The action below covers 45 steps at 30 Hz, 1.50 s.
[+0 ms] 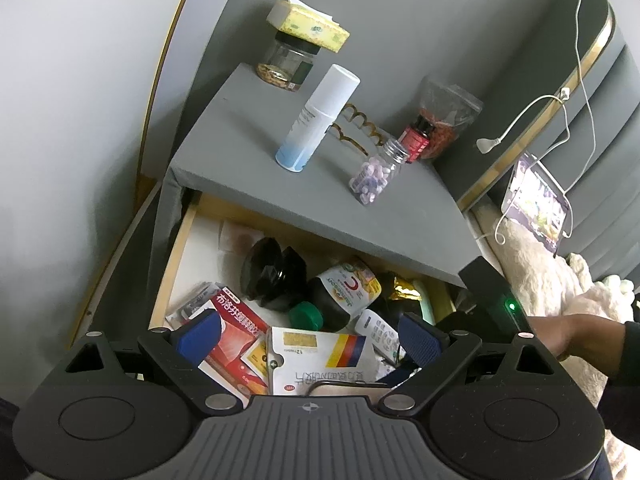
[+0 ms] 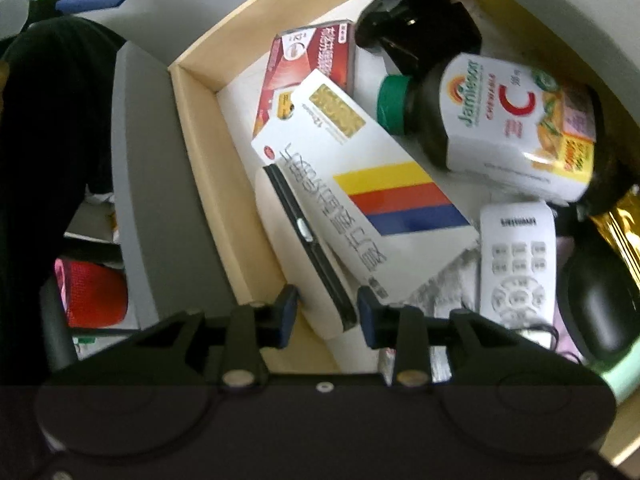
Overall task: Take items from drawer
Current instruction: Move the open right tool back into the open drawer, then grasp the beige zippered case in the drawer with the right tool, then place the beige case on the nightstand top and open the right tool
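The open wooden drawer (image 1: 176,264) (image 2: 200,152) holds a red medicine box (image 1: 236,336) (image 2: 312,64), a white box with yellow, red and blue stripes (image 1: 320,356) (image 2: 360,192), a dark vitamin C bottle with a green cap (image 1: 344,292) (image 2: 508,120), a white remote (image 1: 378,332) (image 2: 516,260) and a black object (image 1: 272,268) (image 2: 416,28). My left gripper (image 1: 308,336) is open above the drawer's front. My right gripper (image 2: 326,316) is low in the drawer, its jaws on either side of a white case with a black edge (image 2: 304,240). Contact is unclear.
On the grey nightstand top (image 1: 248,128) stand a white spray bottle (image 1: 320,116), a pill bottle (image 1: 378,172), a jar (image 1: 288,62) under a yellow box, and a red bottle (image 1: 416,138). A bed with a phone (image 1: 536,196) and a cable lies to the right.
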Tool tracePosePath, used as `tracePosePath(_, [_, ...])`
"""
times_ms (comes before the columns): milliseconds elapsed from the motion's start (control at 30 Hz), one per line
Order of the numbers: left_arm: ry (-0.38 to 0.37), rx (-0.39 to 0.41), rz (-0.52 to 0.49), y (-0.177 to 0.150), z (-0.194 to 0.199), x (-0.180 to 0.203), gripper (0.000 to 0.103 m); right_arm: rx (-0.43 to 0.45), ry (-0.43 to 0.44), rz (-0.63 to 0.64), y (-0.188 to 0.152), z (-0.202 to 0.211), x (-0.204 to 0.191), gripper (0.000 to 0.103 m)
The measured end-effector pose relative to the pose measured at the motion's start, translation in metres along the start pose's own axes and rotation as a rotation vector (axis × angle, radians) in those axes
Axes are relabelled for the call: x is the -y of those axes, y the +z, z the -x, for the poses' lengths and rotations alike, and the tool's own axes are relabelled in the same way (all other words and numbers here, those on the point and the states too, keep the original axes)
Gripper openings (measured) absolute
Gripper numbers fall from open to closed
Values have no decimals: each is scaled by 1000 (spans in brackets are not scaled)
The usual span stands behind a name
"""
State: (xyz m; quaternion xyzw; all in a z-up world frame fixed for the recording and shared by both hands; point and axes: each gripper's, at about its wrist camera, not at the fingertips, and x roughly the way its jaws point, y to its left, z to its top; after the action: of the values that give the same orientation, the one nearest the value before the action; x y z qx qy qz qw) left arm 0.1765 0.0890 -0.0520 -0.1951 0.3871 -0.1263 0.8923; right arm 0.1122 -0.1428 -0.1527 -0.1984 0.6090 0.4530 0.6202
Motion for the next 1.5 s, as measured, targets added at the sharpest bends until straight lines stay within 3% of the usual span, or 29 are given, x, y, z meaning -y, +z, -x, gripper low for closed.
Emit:
tracePosePath(300, [1,1,16,0,1,-4,93,129,-126,84,-12,51,-35,19])
tracePosePath(500, [-4,-1,-5,-1,-1,2,93,243,-300,133,-8,119,-58,16])
tracePosePath(767, [-2,-4,-5,-1,-1,2,93,405,-362,72,8,200,-48,15])
tracePosePath(900, [-6,-6,-4,-1,-2,2,93,515,-368,-78,18,233,-13,15])
tracePosePath(1067, [-13,-1,-7,-1,-1,2,93,815,-306,-614,-4,236,67,15])
tracePosePath(1200, [-18,-2,3,0,-1,1,93,1038,-211,-941,-33,196,95,16])
tracePosePath(1300, [-22,1,5,0,1,0,93,1072,-247,-1001,-38,168,86,18])
tracePosePath(1400, [-22,1,0,-1,1,0,93,1004,-284,-957,-34,155,72,21])
tracePosePath(1500, [-27,0,1,-1,1,1,93,917,-457,-775,-22,158,54,33])
